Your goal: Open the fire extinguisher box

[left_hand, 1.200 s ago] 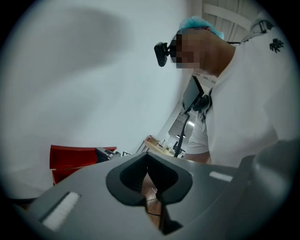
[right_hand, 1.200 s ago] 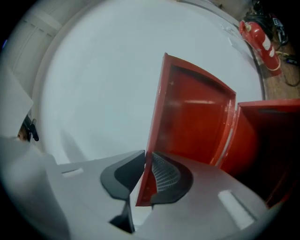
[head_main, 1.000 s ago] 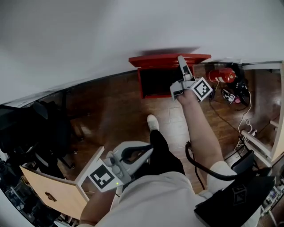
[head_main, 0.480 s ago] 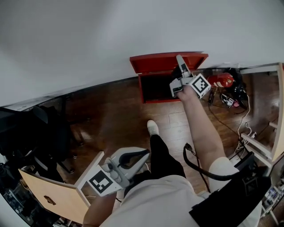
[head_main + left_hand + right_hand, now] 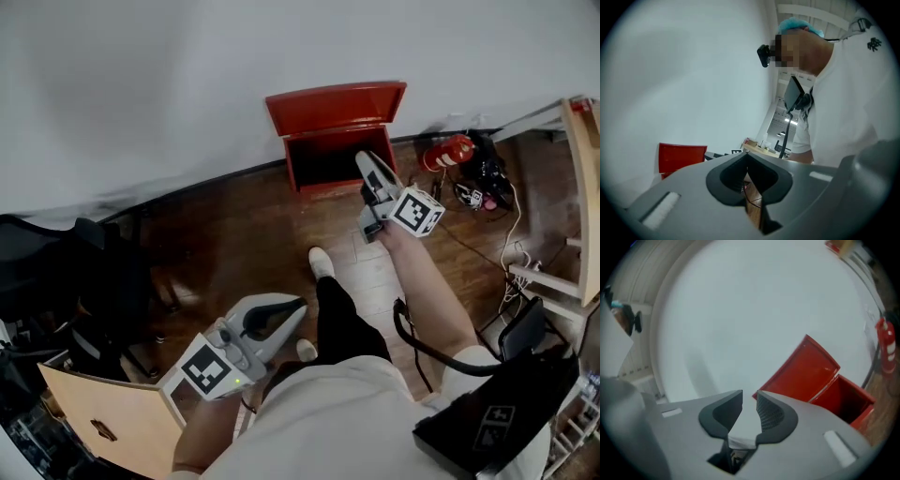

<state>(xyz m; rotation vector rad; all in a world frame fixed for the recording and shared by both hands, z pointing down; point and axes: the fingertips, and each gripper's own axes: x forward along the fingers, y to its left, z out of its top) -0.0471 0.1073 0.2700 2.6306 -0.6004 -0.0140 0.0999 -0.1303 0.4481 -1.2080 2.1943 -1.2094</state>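
Observation:
The red fire extinguisher box (image 5: 330, 157) stands on the wood floor against the white wall, its lid (image 5: 336, 101) raised and leaning back on the wall, the inside dark. In the right gripper view the box (image 5: 843, 397) and its raised lid (image 5: 806, 369) lie to the right. My right gripper (image 5: 366, 165) hovers just in front of the box, apart from it. Its jaws are opening, with a narrow gap and nothing between them (image 5: 749, 395). My left gripper (image 5: 286, 311) is held low by the person's lap, shut and empty (image 5: 746, 157).
A red fire extinguisher (image 5: 448, 150) lies on the floor right of the box, beside tangled cables (image 5: 487, 187). A black office chair (image 5: 103, 272) is at the left, a wooden panel (image 5: 103, 412) at the lower left, and a wooden frame (image 5: 583, 187) at the right.
My right gripper has drawn back from the lid's edge toward the person, and its jaws have parted. The lid stays up against the wall. The left gripper has barely moved.

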